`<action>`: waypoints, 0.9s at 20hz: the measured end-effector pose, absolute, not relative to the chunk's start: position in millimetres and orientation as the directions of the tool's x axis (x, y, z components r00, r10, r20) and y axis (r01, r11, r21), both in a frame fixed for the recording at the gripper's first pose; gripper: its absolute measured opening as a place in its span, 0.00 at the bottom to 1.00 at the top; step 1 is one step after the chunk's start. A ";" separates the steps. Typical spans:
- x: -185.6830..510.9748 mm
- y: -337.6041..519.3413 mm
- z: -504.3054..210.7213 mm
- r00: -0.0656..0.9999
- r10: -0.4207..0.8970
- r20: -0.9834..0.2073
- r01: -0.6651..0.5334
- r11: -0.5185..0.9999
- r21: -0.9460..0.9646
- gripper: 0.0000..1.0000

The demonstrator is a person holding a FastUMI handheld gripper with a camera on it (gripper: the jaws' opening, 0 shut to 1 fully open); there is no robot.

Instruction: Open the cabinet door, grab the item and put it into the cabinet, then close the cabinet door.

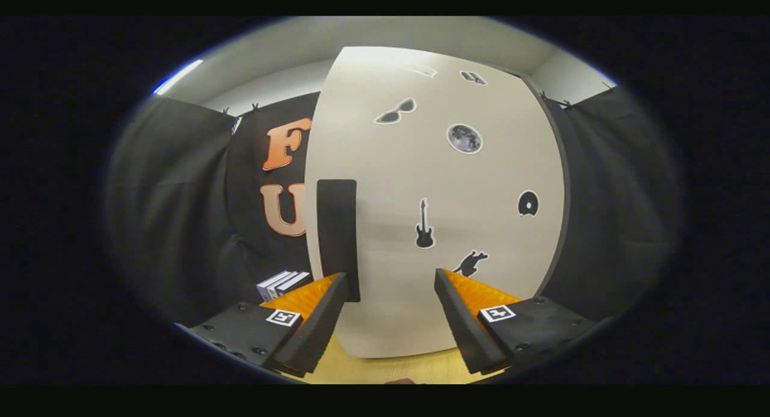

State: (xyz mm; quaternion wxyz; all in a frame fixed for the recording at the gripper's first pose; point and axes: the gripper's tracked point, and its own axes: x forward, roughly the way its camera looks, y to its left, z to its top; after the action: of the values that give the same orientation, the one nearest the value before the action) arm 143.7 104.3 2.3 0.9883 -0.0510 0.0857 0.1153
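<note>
The gripper is facing the closed cabinet door, fingers spread wide and gripping nothing. The door's dark handle is sitting just beyond the left fingertip. The boxed item is standing left of the door, on the table.

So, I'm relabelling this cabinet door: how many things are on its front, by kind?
Handle: 1
Stickers: 7
Total: 8 on the cabinet door
The jaws are open, with one at the handle's lower end.
</note>
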 end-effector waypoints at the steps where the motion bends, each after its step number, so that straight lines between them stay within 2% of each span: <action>1: 149.8 105.5 0.8 0.959 0.215 -0.183 -0.232 0.970 -0.076 0.93; 11: 207.2 134.8 -7.5 0.965 0.176 -0.192 -0.189 0.981 -0.051 0.93; 18: 187.3 129.4 -0.7 0.970 0.158 -0.186 -0.168 0.985 -0.039 0.93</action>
State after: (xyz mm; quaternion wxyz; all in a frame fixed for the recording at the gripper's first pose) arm 187.3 129.4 -0.7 0.9920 -0.0275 0.0913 0.0823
